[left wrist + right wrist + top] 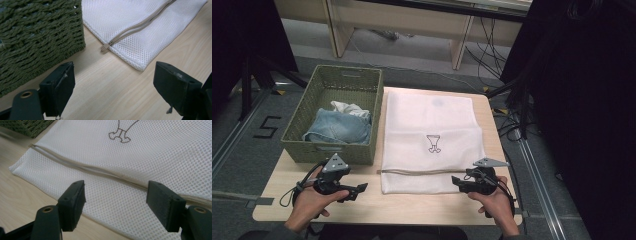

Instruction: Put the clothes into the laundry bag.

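I have the white mesh laundry bag (428, 140) lying flat on the wooden table (362, 202), just beside the green woven basket (299, 145), its zipper (100, 172) running across the near end. My left gripper (361, 188) sits near the bag's left corner, jaws wide apart with only bare table between them. My right gripper (455, 181) is at the bag's right edge, jaws spread over the mesh, gripping nothing. The basket holds what looks like folded denim (339, 127).
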Action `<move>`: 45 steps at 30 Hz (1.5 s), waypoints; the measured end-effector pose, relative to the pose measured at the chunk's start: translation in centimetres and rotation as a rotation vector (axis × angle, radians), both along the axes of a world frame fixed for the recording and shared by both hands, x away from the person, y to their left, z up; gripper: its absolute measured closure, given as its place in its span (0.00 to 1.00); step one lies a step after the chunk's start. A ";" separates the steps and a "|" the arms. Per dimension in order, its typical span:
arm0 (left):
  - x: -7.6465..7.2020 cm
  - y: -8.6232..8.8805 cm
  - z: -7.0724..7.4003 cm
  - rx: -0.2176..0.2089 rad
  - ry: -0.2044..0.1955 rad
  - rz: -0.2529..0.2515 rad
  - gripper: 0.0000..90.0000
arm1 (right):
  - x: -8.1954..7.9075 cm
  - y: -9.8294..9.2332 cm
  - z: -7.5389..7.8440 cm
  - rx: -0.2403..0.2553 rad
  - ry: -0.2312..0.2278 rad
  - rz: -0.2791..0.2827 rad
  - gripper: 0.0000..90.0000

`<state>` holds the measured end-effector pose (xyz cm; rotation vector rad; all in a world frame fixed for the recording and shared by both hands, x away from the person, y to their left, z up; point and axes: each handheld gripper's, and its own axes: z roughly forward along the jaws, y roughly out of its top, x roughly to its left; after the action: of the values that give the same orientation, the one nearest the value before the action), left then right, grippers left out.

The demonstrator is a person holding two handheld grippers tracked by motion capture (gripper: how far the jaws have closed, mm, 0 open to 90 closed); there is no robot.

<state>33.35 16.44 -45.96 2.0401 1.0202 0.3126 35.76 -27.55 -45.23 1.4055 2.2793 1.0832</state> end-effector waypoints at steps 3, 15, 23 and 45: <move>0.0 -0.1 0.0 0.003 0.000 -0.001 0.19 | 0.1 -0.2 0.0 -0.013 -0.027 0.009 0.36; 0.0 -0.2 0.0 0.009 0.002 -0.015 0.19 | 0.1 0.1 0.0 0.001 -0.017 0.032 0.30; 0.1 -0.2 0.0 0.030 -0.001 -0.035 0.19 | 0.3 0.0 -0.1 -0.018 -0.024 0.038 0.31; 0.2 -0.2 0.1 0.064 -0.006 -0.055 0.19 | 2.6 1.2 -0.7 -0.050 -0.051 0.088 0.27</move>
<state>33.52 16.22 -45.84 2.1199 0.9602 0.3260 38.40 -26.32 -45.90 1.2557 2.3343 1.0672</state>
